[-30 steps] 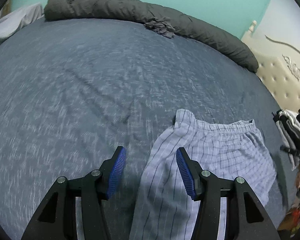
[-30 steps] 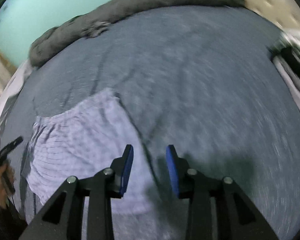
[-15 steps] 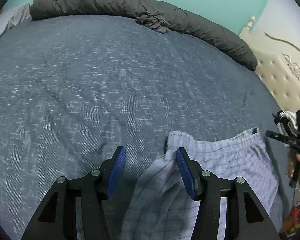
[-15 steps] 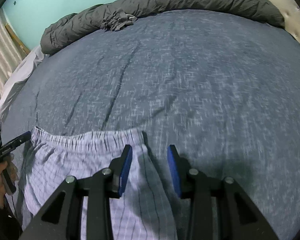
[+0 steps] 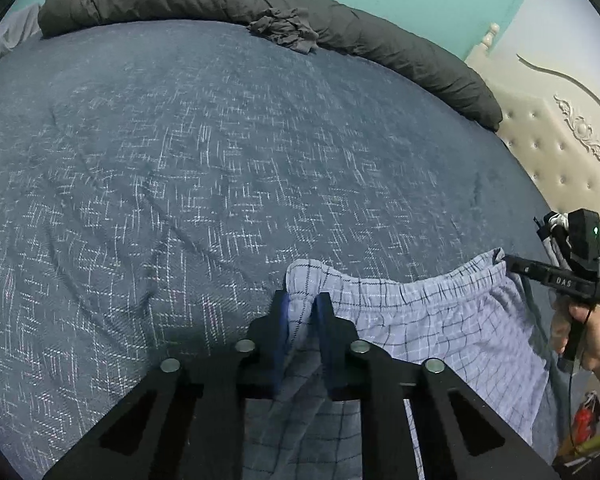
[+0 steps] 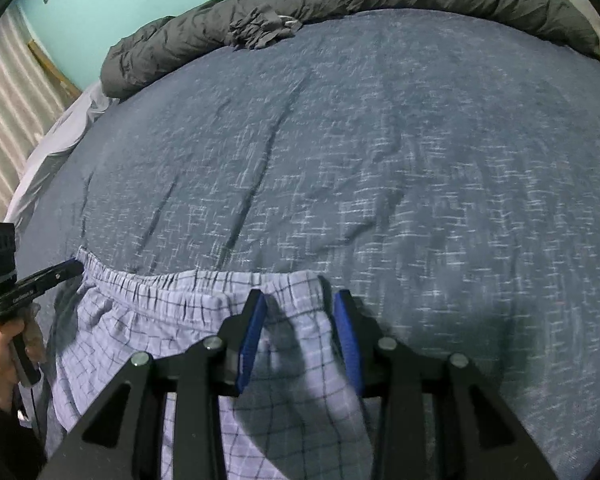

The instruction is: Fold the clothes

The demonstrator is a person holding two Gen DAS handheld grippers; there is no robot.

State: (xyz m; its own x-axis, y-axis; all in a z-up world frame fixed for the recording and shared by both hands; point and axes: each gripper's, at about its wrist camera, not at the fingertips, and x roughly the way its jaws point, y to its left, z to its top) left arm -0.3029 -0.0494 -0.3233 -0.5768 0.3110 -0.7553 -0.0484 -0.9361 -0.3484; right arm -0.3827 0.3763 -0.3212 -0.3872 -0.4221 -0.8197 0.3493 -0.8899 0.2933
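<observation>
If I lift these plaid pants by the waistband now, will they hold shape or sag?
Probably sag: the plaid pants are thin cloth, already bunched between the left gripper's closed pads. The waistband is gathered elastic, so it likely droops between grip points. The right gripper looks open around its corner, so that side may slip free on the bedspread.

Home bedroom

Big bed (image 5: 228,152) w/ blue-grey woven cover fills most of frame; dark grey duvet (image 5: 380,40) rolled along far edge at top, cream tufted headboard (image 5: 556,152) w/ carved trim at right, teal wall (image 6: 112,4) behind, curtain (image 6: 8,112) at left.
</observation>
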